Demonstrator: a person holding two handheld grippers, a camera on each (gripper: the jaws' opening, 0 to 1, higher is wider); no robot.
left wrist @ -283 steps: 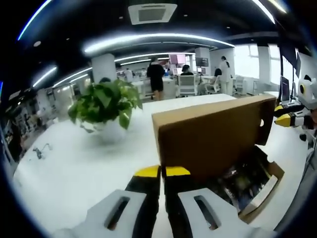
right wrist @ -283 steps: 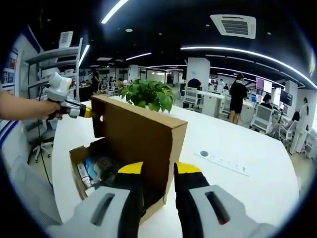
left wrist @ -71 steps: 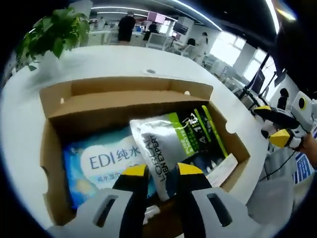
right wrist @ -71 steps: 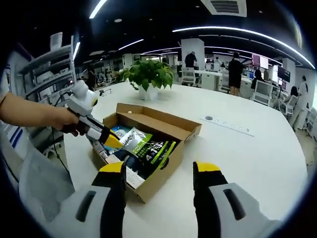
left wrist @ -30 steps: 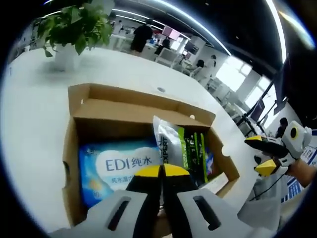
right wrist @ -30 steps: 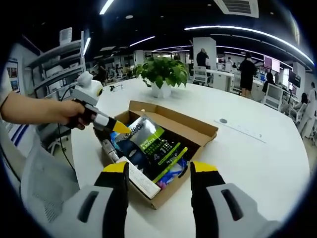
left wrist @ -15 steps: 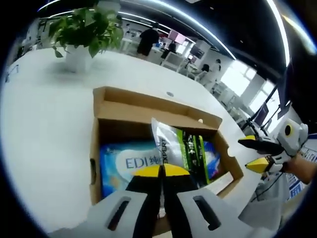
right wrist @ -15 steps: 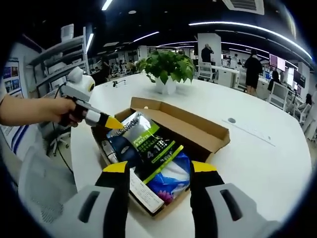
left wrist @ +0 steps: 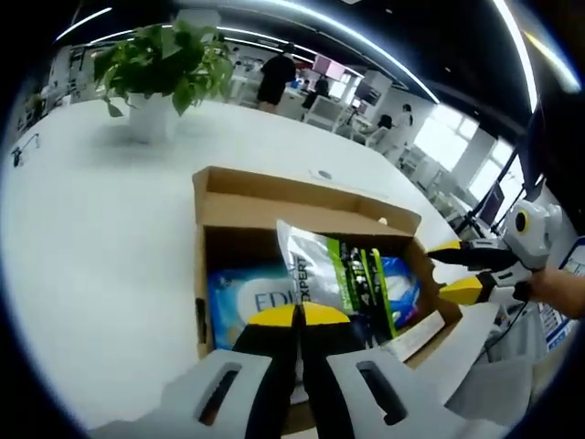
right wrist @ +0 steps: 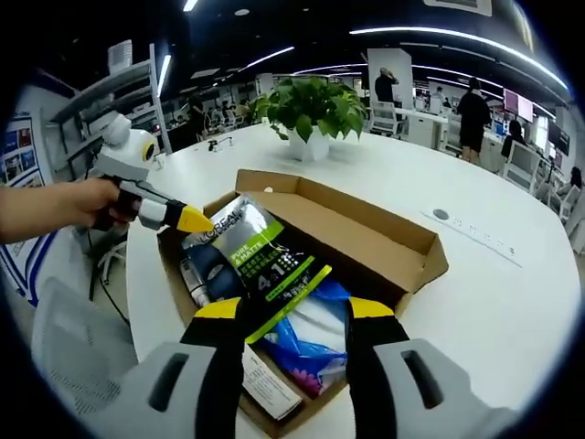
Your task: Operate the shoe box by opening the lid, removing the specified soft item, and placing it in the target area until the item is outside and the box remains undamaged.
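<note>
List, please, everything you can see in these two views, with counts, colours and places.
shoe box: one, brown cardboard, lid open, on the table
pouch: one, silver, black and green, lifted at a corner by the left gripper
wipes pack: one, blue and white, inside the box
potted plant: one, green in a white pot, beyond the box
table: one, white
left gripper: yellow-tipped, shut on the pouch
right gripper: yellow-tipped, open, above the box

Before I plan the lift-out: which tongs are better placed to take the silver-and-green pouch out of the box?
Left. The left tongs are already shut on the pouch corner, tilting it above the box. The right tongs hover open, holding nothing.
</note>
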